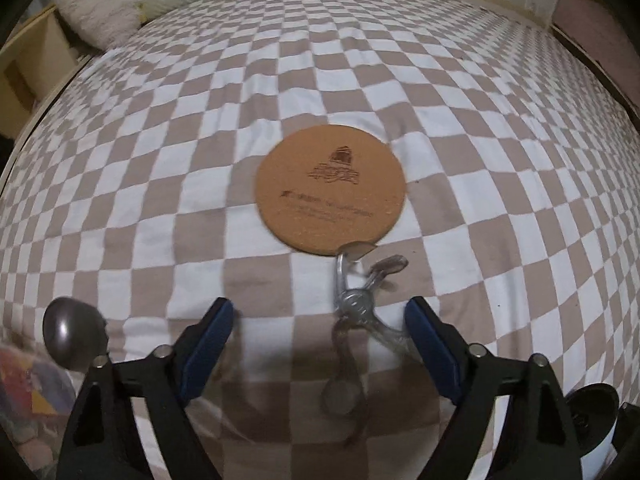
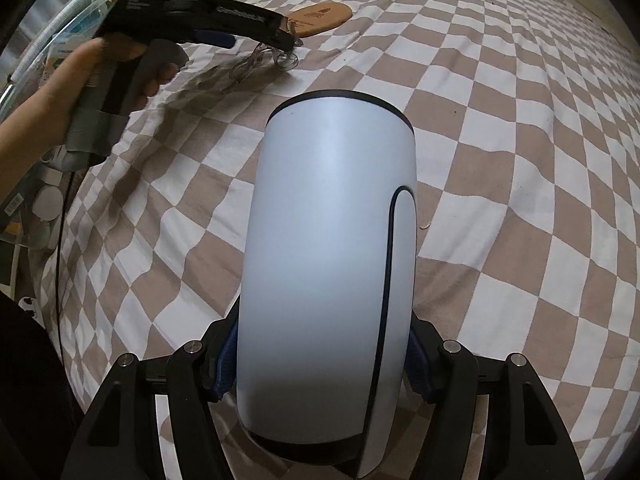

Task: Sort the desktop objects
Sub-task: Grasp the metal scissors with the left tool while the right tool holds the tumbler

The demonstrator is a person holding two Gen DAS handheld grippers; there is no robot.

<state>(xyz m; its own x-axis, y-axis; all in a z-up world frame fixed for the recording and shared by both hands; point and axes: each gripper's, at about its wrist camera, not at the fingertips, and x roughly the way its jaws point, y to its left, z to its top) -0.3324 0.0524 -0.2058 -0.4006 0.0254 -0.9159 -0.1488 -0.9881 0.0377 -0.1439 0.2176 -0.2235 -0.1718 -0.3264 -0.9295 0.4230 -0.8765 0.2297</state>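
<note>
- Left gripper point(image 1: 318, 334): blue-padded fingers spread wide apart, nothing between the pads; hovers low over the checked beige-and-white bedsheet point(image 1: 160, 128).
- Between and just ahead of its fingers: clear plastic glasses-like item with a metal hinge point(image 1: 356, 304), blurry, can't tell exactly what it is; lies on the sheet, its far tip touching the edge of the round cork coaster with a dark printed logo point(image 1: 331, 195).
- Only the left wrist view shows: shiny metal spoon bowl point(image 1: 74, 330) at lower left, white fluffy pillow point(image 1: 100, 20) at the far edge.
- Right gripper point(image 2: 322, 364): jaws clamped on both sides of a tall white cylindrical cup with dark rim and dark curved line point(image 2: 328, 248); cup points forward away from the camera, held above the sheet.
- Only the right wrist view shows: the person's left hand point(image 2: 60, 92) wrapped around the grey handle, that gripper tilted down toward the clear item, cork coaster just past it.
</note>
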